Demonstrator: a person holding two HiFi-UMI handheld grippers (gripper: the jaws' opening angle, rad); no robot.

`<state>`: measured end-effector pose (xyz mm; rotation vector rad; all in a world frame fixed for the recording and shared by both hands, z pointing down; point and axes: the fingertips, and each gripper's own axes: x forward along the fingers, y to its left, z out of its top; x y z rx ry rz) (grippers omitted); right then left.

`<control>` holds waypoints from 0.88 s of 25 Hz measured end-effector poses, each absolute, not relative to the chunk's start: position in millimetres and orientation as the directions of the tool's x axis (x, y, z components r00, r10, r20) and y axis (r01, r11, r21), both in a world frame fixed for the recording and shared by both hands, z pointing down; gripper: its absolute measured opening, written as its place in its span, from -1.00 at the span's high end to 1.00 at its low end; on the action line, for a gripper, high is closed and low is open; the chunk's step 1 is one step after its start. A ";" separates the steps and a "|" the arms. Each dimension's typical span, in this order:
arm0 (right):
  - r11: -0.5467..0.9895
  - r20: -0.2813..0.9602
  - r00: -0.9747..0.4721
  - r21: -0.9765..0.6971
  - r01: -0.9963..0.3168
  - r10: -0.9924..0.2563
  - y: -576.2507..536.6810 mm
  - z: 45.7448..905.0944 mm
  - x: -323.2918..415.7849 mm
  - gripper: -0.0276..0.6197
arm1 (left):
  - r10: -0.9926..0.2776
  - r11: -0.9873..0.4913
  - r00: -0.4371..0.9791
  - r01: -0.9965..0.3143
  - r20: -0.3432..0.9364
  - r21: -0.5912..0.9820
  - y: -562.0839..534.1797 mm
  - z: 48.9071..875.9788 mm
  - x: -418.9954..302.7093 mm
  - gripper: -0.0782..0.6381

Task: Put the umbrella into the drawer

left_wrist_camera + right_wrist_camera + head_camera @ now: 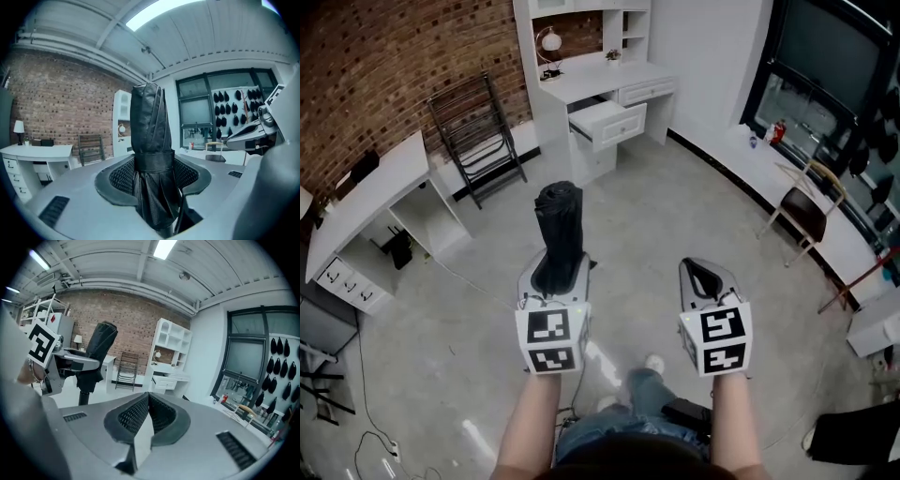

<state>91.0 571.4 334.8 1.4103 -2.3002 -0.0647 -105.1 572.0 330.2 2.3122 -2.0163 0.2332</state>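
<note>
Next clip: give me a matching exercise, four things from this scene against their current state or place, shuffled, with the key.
Things:
1. umbrella
2. right gripper
3. drawer
4. black rack

States or places:
A. pulled open
B. jaws together, nothing between them
C. by the brick wall
D. held in the left gripper

Pairs: 1-D, 2-B, 3-A, 4-C

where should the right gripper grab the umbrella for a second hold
Probably the free upper half of the umbrella, from its right side: it stands roughly upright, and the left gripper clamps its strapped middle. The right gripper, now shut, must open first.
</note>
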 end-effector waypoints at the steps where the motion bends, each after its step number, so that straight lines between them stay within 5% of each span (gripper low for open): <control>1: 0.477 0.350 -0.379 0.258 -0.840 -0.857 568.9 337.8 91.0 0.91 | -0.976 -0.140 0.130 -0.989 0.175 -0.046 569.1 336.6 -107.1 0.16; 9: 0.505 0.405 -0.392 0.223 -0.834 -0.826 495.3 365.9 106.8 0.91 | -0.960 -0.093 0.085 -0.995 0.265 -0.017 496.8 371.2 -102.9 0.16; 22: 0.592 0.424 -0.482 0.176 -0.786 -0.767 227.3 360.2 143.5 0.91 | -0.970 0.012 -0.018 -1.000 0.242 -0.027 251.3 349.6 -67.2 0.16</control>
